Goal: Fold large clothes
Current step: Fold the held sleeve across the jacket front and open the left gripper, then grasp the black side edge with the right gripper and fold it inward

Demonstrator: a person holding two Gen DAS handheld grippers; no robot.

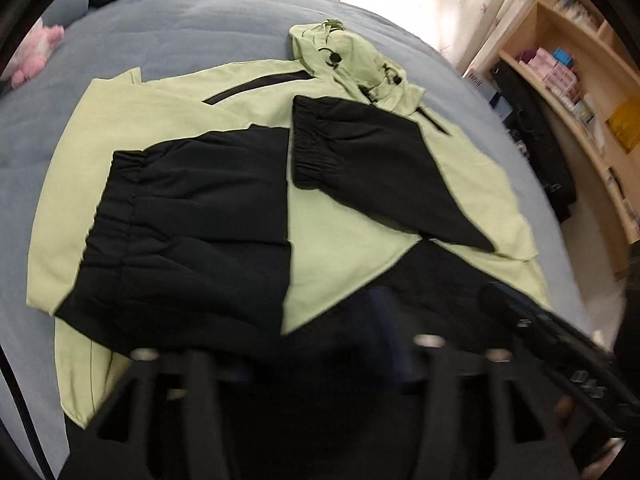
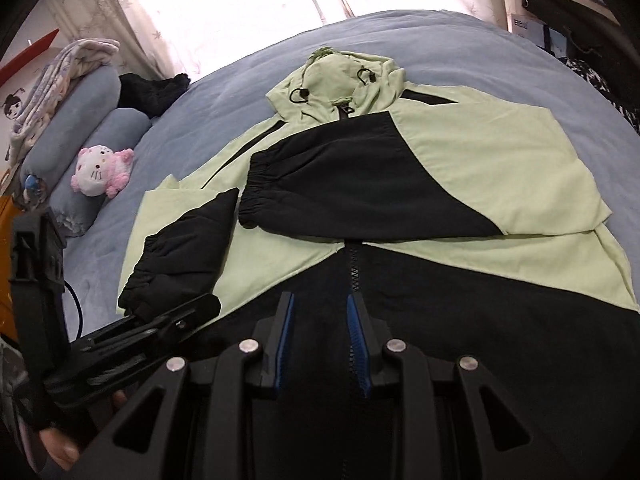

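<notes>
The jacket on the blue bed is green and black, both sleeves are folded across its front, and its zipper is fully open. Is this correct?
One detail is wrong: the zipper is closed, not open. The right wrist view shows its teeth joined down the middle of the black lower part. The rest holds: the green and black jacket lies on the blue bed with both sleeves folded across its front.

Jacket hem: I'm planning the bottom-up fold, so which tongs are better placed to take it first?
Right, probably. The right tongs hang open over the jacket's black hem, straddling the zipper. The left tongs sit off by the sleeve cuff.
</notes>
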